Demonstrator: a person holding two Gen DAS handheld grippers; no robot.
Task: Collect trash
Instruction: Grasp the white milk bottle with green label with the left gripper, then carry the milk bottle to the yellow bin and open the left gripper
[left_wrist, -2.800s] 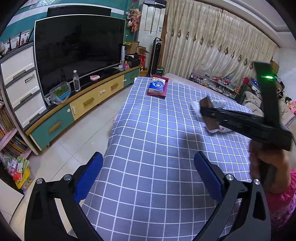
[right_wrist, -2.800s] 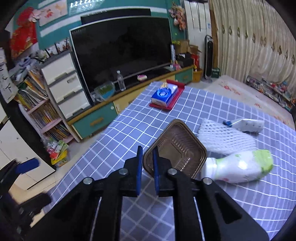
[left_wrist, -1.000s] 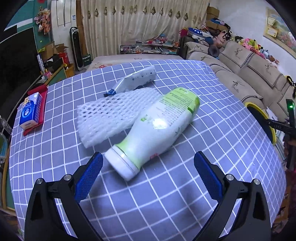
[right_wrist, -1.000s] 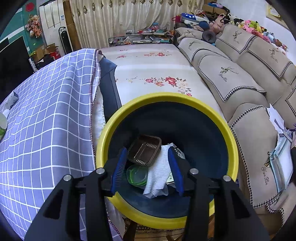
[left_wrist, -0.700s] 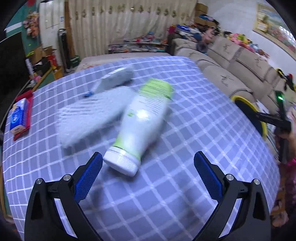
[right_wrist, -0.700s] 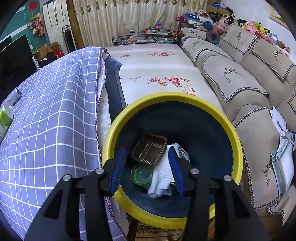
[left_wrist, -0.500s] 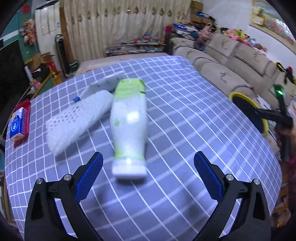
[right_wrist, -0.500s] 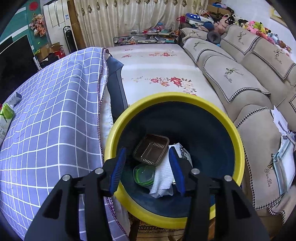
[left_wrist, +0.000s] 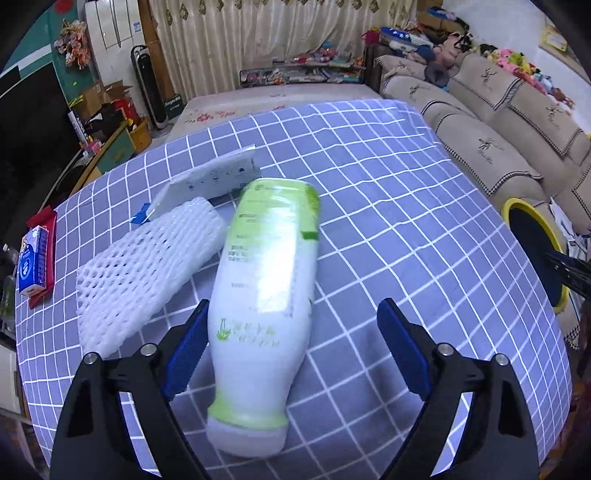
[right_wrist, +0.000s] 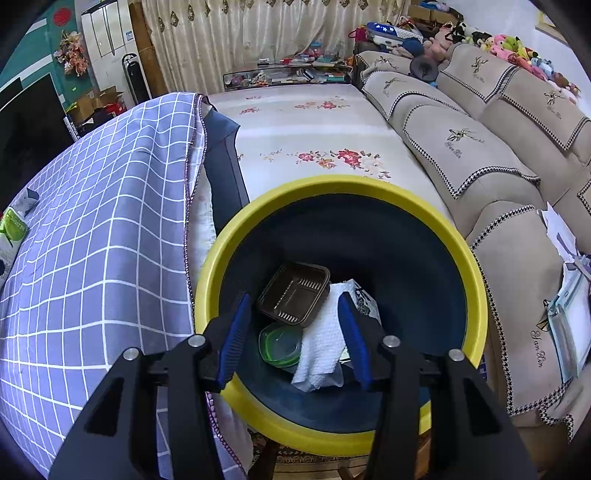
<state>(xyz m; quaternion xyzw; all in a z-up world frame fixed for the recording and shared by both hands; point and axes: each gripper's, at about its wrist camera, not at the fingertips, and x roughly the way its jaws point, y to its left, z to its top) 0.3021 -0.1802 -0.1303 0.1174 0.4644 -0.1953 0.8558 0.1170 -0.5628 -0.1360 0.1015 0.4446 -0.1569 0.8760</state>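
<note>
A white and green plastic bottle lies on the checked tablecloth, cap end toward me. My left gripper is open around the bottle's lower part, its left pad touching or nearly touching it. A white foam net and a white tube lie beside the bottle. My right gripper is open and empty over the yellow-rimmed bin, which holds a brown tray, a green lid and a white tissue.
A blue tissue pack on a red tray sits at the table's far left. The bin stands off the table's right edge, by the sofa. A floral mat lies between table and sofa.
My left gripper has moved forward so the bottle now lies between its fingers. The brown tray left my right gripper and lies in the bin; the right gripper stays open above it.
</note>
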